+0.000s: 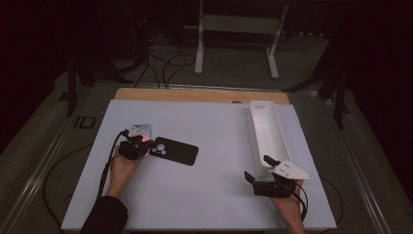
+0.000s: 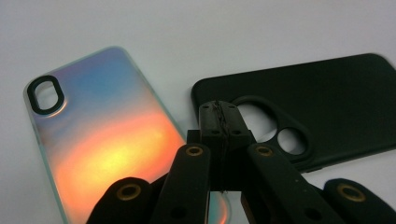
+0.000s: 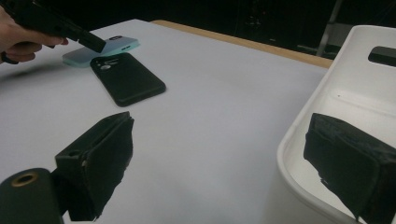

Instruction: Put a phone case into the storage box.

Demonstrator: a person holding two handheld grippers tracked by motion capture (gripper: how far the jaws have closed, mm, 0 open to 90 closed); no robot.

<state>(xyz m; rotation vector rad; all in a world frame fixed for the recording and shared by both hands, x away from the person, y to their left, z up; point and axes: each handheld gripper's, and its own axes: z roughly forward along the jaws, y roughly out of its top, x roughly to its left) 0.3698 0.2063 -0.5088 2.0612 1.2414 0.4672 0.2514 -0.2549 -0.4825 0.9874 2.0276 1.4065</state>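
While no writing reads, shut left claw [image 2: 223,122], black case [image 2: 327,102], iridescent case [image 2: 107,135].

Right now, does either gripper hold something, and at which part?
Nothing is held. The left gripper is shut with nothing between its jaws, above the two phone cases; the right gripper is open beside the white tray.

Glossy iridescent case [image 2: 107,135], matt black case [image 2: 336,102]
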